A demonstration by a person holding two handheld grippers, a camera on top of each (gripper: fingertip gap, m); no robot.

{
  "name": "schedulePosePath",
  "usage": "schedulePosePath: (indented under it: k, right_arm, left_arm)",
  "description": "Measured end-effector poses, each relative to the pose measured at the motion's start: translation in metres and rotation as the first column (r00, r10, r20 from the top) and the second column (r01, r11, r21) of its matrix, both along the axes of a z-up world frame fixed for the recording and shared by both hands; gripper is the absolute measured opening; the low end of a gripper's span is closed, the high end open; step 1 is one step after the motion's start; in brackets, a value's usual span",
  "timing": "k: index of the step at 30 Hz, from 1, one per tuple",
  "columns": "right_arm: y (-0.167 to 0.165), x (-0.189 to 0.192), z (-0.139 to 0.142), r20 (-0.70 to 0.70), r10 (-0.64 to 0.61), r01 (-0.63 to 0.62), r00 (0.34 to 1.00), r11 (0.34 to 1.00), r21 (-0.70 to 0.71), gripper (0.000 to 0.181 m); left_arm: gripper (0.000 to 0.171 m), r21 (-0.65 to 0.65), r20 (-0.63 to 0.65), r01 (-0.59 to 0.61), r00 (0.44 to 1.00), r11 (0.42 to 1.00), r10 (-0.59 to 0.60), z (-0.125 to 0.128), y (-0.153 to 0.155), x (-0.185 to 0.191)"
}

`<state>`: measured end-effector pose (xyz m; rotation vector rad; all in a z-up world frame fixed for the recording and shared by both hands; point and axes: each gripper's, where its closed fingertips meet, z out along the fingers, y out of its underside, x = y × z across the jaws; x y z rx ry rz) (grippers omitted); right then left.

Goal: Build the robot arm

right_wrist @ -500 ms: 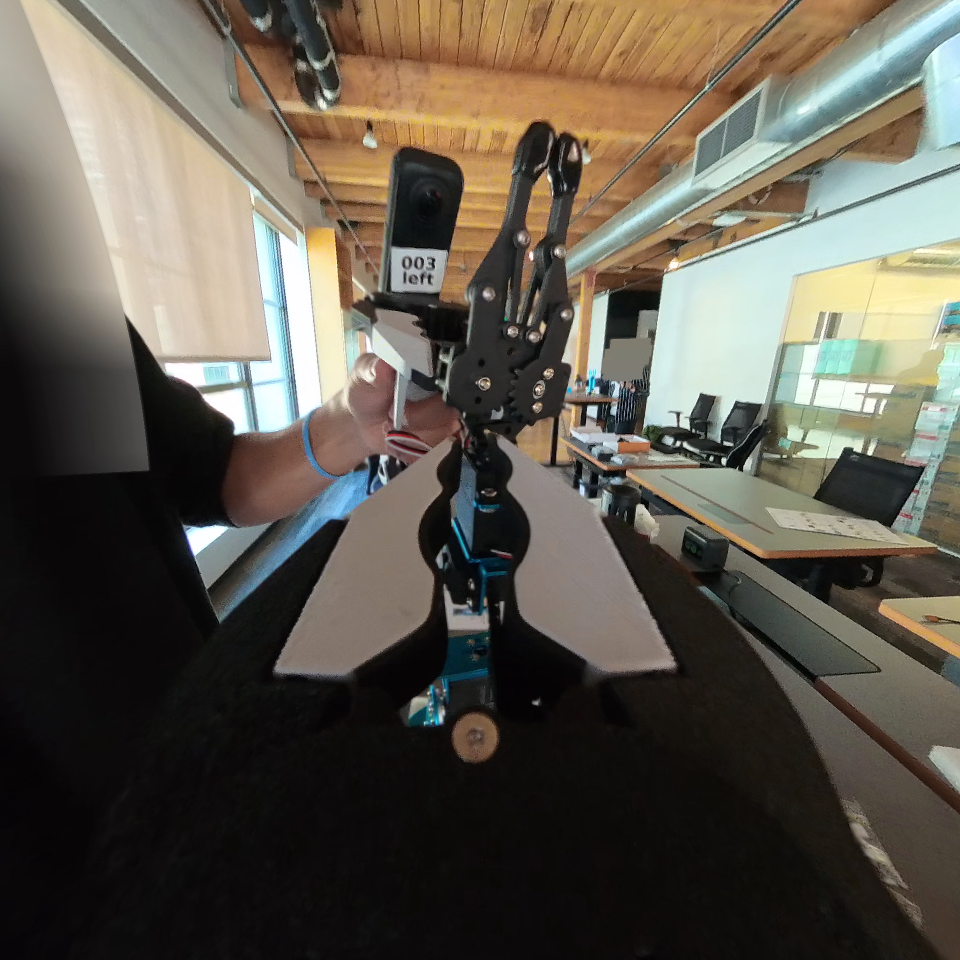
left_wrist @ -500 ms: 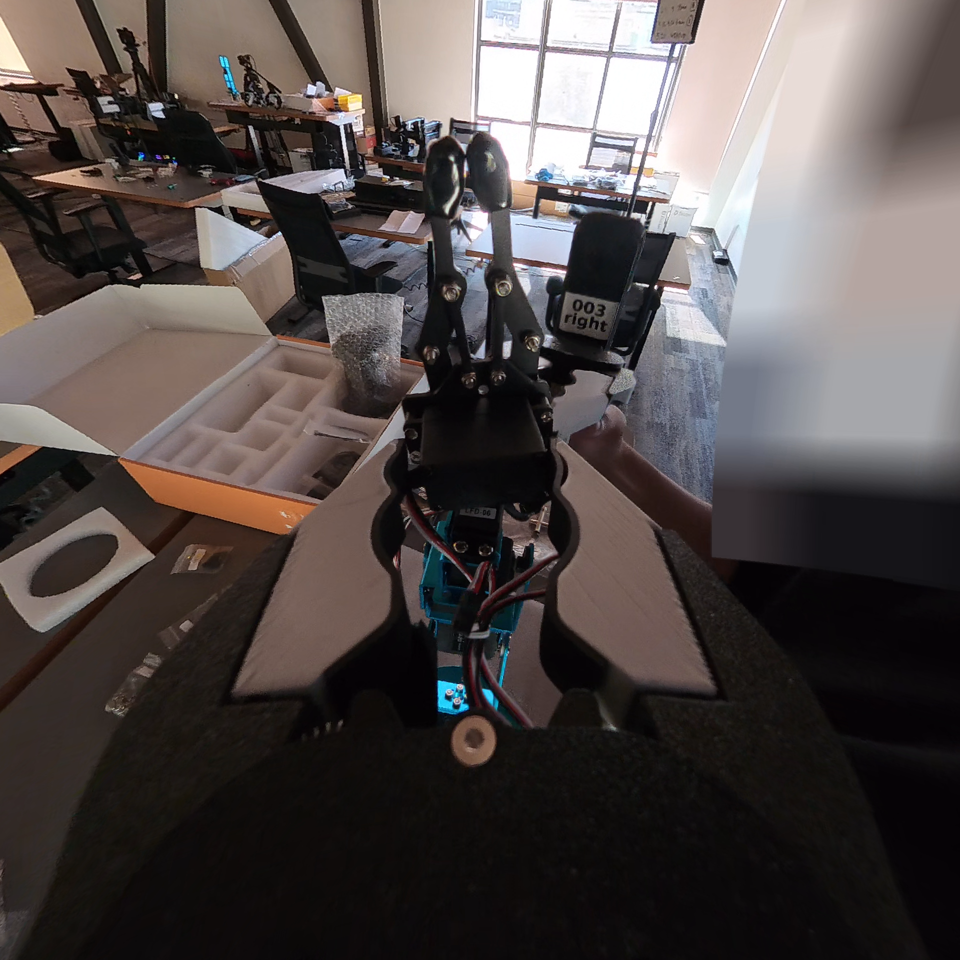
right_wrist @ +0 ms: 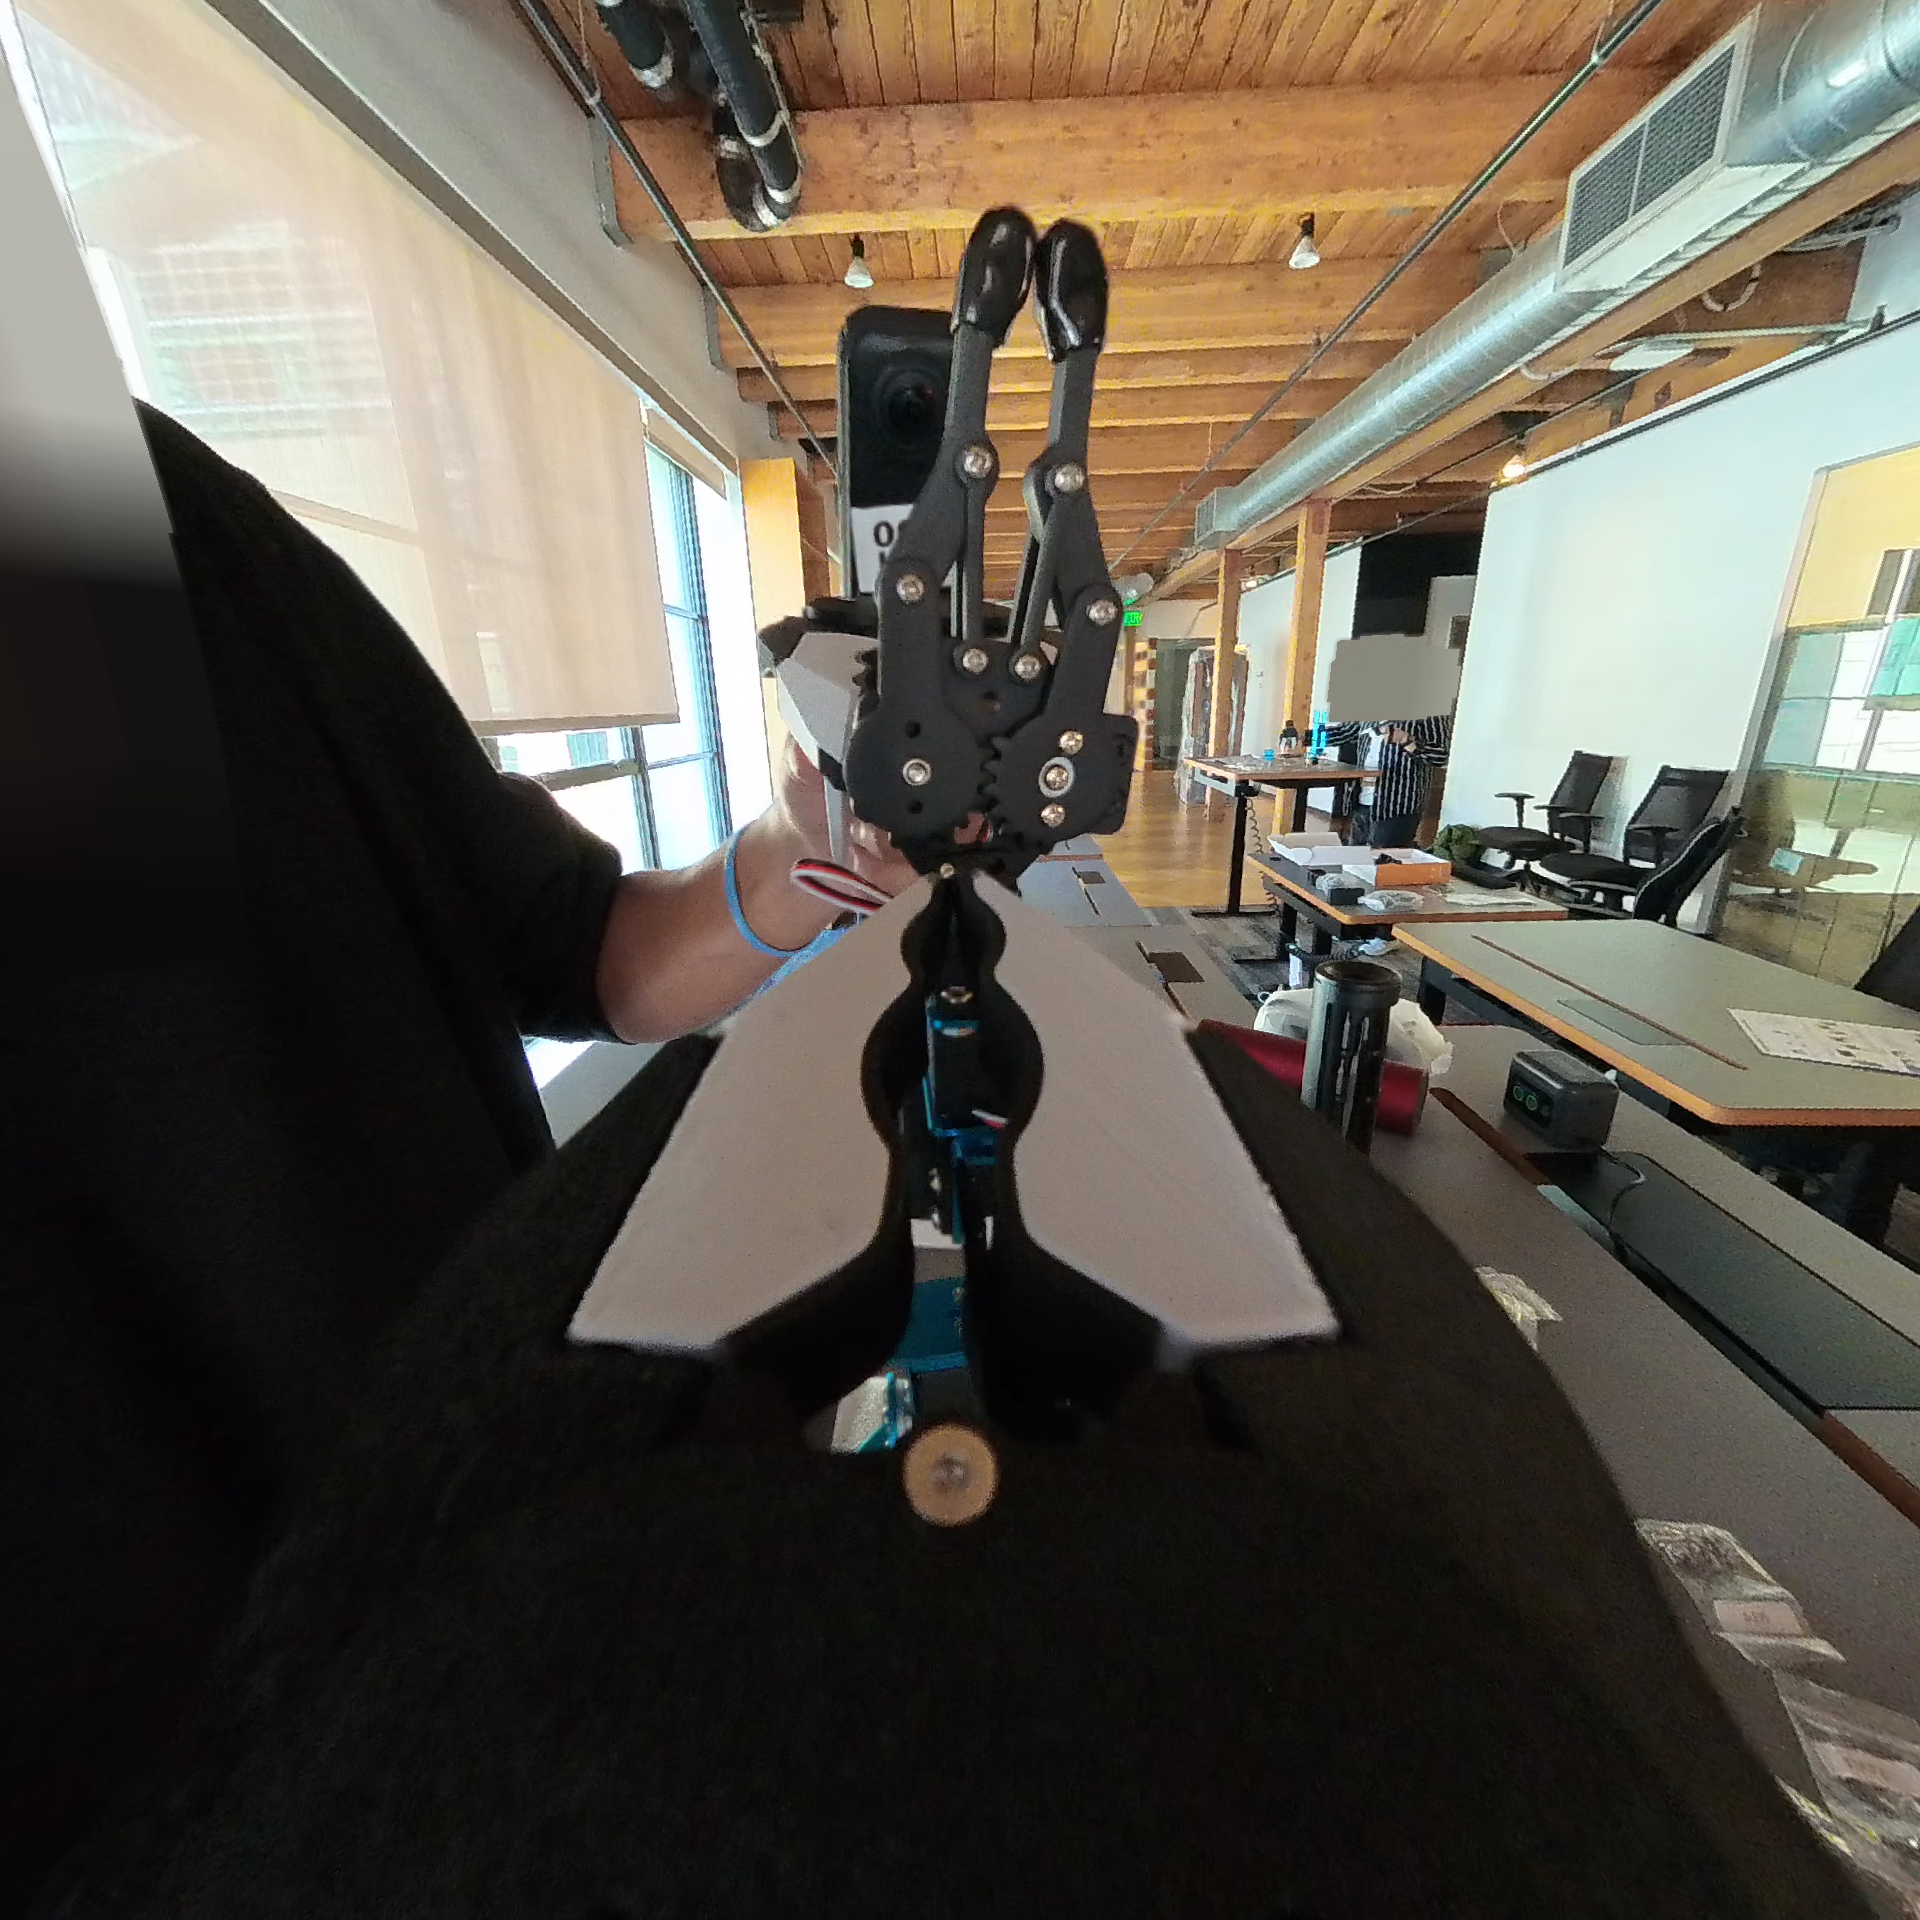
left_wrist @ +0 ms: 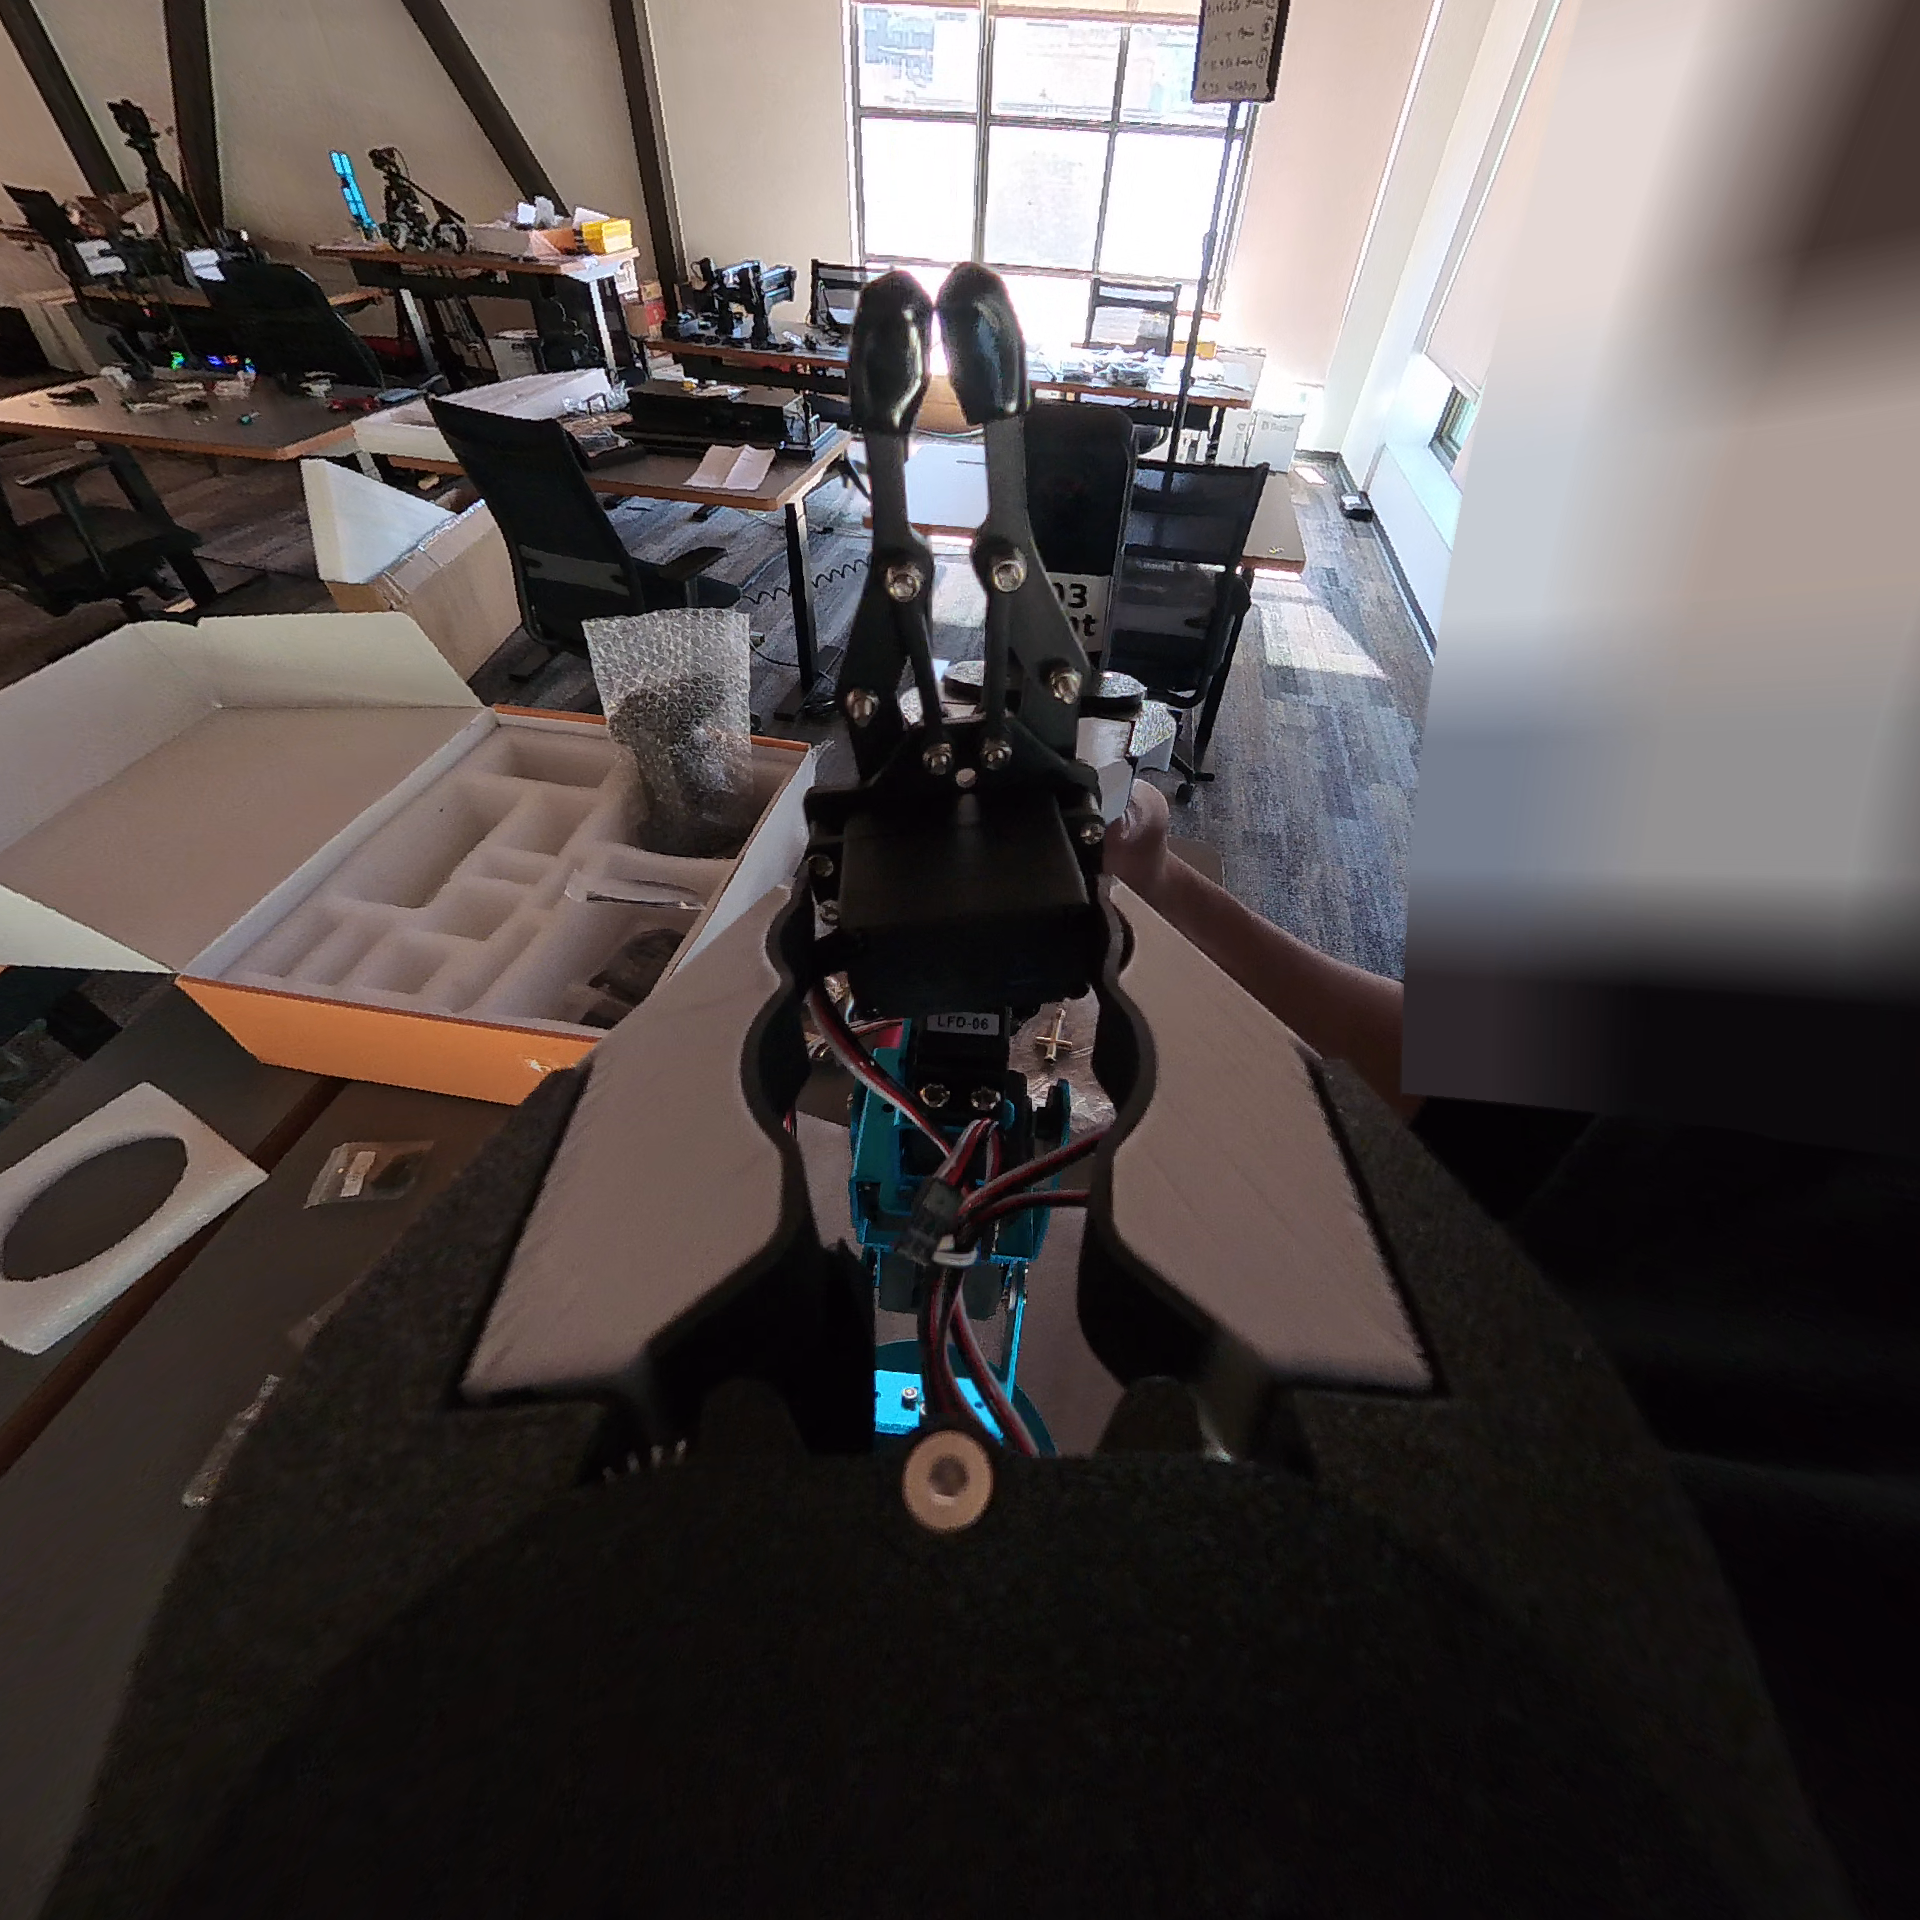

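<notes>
A small robot arm, with a black two-finger claw (left_wrist: 940, 353) on a black servo block and a blue metal body (left_wrist: 935, 1174) with red, white and black wires, stands upright between both grippers. My left gripper (left_wrist: 951, 935) is shut on its black servo block, white pads (left_wrist: 644, 1195) on either side. My right gripper (right_wrist: 948, 935) is shut on the thin blue body (right_wrist: 951, 1132) just under the claw (right_wrist: 1023, 281), which shows face-on with its tips slightly apart. The other gripper's camera shows behind the claw in the left wrist view (left_wrist: 1086, 499) and in the right wrist view (right_wrist: 894, 405).
An open orange-edged box with a white foam insert (left_wrist: 416, 894) and a bubble-wrap bag (left_wrist: 675, 717) lies to the left. A foam piece with an oval hole (left_wrist: 62, 1309) and small bags (left_wrist: 364, 1169) lie nearby. A black cylinder (right_wrist: 1351, 1039), red bottle (right_wrist: 1262, 1049) and parts bags (right_wrist: 1745, 1621) are on the right. Both grippers' tips are close together, under 4 cm apart.
The claw has turned about its upright axis, from oblique to face-on in the right wrist view. The other gripper's camera now sits behind the claw in both views.
</notes>
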<state>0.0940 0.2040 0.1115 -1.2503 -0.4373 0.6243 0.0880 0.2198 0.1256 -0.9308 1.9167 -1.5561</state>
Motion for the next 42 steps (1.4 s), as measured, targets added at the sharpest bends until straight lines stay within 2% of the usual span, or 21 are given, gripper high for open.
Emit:
schedulePosePath:
  k: [10,21,30,35,37,42]
  right_arm:
    - [-0.001,-0.004,-0.001,-0.009,0.074,-0.074,0.997,0.996,-0.045,0.0]
    - [-0.003,0.0,-0.004,0.025,0.01,-0.009,1.0,0.998,-0.061,0.0]
    - [-0.002,0.001,-0.004,-0.026,0.024,-0.026,0.999,0.997,-0.067,0.0]
    - [-0.001,0.004,-0.005,-0.035,-0.093,0.092,0.995,0.995,-0.045,0.001]
    - [-0.002,0.005,-0.007,-0.038,-0.176,0.174,0.984,0.984,-0.045,0.014]
    - [-0.007,0.003,-0.009,-0.095,-0.309,0.306,0.946,0.951,-0.046,0.029]
  left_arm:
    - [0.052,0.009,0.021,0.035,0.999,0.999,-0.035,0.001,-0.005,-0.002]
    - [0.051,-0.002,0.069,-0.013,0.998,1.0,0.013,0.001,-0.006,0.003]
    - [0.051,-0.029,0.073,-0.013,0.997,1.0,0.015,0.002,-0.006,0.004]
    - [0.051,0.005,0.083,-0.006,0.997,1.0,0.005,0.002,-0.005,0.003]
    - [0.051,0.019,0.099,0.02,0.995,1.0,-0.022,0.002,-0.004,0.002]
    - [0.052,0.056,0.096,0.134,0.986,0.989,-0.139,0.003,-0.004,0.004]
